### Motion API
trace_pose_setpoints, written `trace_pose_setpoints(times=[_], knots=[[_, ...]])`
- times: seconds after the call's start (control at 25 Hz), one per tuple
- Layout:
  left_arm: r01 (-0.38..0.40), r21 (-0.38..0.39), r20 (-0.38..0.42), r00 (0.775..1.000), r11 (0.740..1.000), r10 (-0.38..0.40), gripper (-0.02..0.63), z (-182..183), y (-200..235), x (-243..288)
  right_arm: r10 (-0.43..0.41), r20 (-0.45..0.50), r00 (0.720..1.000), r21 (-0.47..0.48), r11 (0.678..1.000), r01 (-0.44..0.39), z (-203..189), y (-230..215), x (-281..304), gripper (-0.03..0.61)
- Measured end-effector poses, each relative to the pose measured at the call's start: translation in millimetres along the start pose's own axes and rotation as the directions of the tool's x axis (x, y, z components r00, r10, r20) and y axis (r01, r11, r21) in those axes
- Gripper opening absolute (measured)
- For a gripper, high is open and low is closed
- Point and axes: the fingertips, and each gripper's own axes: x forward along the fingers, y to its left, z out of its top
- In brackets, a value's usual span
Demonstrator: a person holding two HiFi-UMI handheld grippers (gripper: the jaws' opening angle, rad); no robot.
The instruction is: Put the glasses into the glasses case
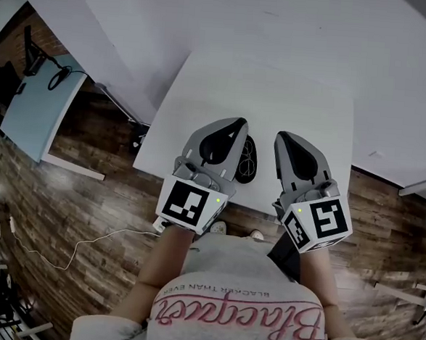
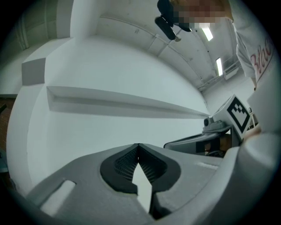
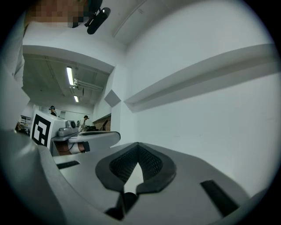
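1. Jaws closed on nothing: the left gripper (image 1: 239, 122) and the right gripper (image 1: 281, 135) each have their tips pressed together, and both are held above the white table (image 1: 277, 90). If either went down like this, it would probably shove the target rather than take it.
2. Target half hidden: a dark oval, probably the glasses case (image 1: 254, 143), lies on the table between the two grippers, with its left part under the left gripper. Thin pale loops on it read as the glasses (image 1: 245, 163), but they are too small to be sure.
3. Neither gripper view shows the table — both face white walls — so aiming depends on the head view alone.
4. Edge risk: the case sits near the table's front edge, so a nudge toward the person could slide it off.
5. Thin frames would likely slip or bend under a hard pinch.
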Motion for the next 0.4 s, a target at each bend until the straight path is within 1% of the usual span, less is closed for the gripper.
trace_pose_setpoints(times=[0.12, 0.28, 0.4], knots=[[0.007, 0.022, 0.020, 1.000, 1.000, -0.008, 0.003, 8.1, -2.7, 2.6, 0.003, 0.030, 1.000, -0.036, 0.999, -0.002, 7.4, 2.6, 0.0, 0.008], [0.004, 0.041, 0.035, 0.999, 0.999, -0.005, 0.003, 10.6, -6.7, 2.1, 0.017, 0.060, 0.998, -0.053, 0.999, -0.014, 13.9, 7.4, -1.9, 0.008], [-0.003, 0.040, 0.037, 0.999, 0.999, 0.001, 0.003, 9.5, -10.7, 0.1, 0.026, 0.068, 0.997, -0.059, 0.998, -0.022, 14.6, 11.0, -5.7, 0.008]])
